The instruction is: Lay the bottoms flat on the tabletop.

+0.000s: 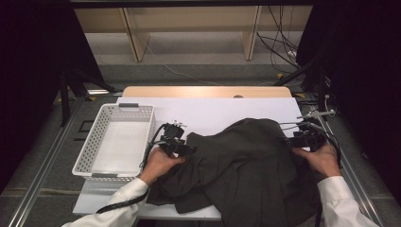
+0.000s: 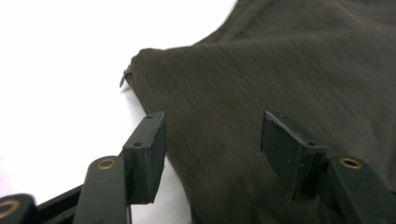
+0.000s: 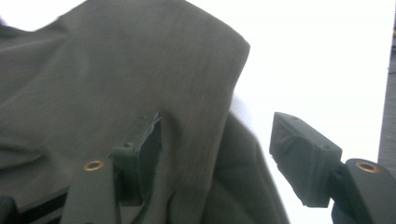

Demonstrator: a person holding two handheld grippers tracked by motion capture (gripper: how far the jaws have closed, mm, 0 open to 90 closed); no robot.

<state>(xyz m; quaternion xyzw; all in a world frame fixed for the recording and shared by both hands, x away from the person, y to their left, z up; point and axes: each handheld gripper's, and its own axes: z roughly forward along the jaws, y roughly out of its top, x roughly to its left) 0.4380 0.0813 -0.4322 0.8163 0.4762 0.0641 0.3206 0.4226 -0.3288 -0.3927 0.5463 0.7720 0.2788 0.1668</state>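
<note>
I have a dark grey garment (image 1: 246,165) spread in a rumpled heap over the white table cover (image 1: 213,113), reaching from the middle of the table to its near edge, where part of it hangs over. My left gripper (image 1: 182,144) sits at the garment's left edge, just beside the white perforated basket (image 1: 118,139), which stands empty. My right gripper (image 1: 302,137) is at the garment's right edge. In the left gripper view my jaws stand apart, with cloth (image 2: 261,74) lying between and beyond them but not pinched; a corner with a small metal fitting (image 2: 126,75), perhaps a zip pull, lies on the white cover ahead. In the right gripper view my jaws are likewise parted, a fold of the fabric (image 3: 140,70) running up between them, the pads not pressing on it.

As I judge it, the garment is laid out but far from tidy: creases and bunched layers remain, no clean fold is made, and nothing is in the basket. Smoothing, folding and stowing are all left to do.
</note>
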